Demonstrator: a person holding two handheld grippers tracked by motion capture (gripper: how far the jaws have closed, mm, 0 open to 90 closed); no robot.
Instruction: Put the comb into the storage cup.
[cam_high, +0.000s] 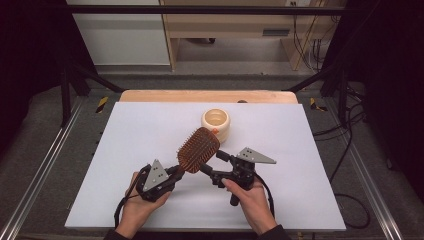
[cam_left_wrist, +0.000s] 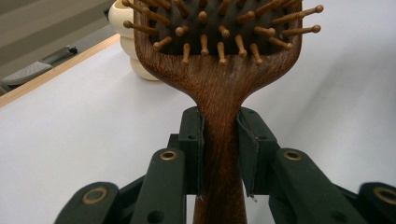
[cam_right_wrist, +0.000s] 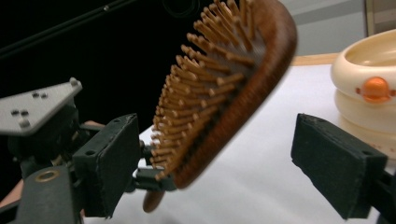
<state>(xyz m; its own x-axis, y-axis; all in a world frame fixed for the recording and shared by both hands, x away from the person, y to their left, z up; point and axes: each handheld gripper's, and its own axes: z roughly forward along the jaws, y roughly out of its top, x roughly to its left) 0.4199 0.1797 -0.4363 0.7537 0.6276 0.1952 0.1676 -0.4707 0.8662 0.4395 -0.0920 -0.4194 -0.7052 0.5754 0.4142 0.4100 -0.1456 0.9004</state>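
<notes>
My black two-jaw left gripper (cam_high: 176, 171) sits clamped tight, angled up toward the right; my black two-jaw right gripper (cam_high: 214, 162) gapes wide, pointing left, both hand-held.

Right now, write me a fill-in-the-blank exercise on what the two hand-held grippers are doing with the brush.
1. The left hand-held gripper is shut on the wooden hairbrush by its ____.
2. The right hand-held gripper has its jaws ____, one on each side of the brush head.
3. Behind the brush on the white table stands a cream ____.

Missing words: handle; open; bowl
</notes>
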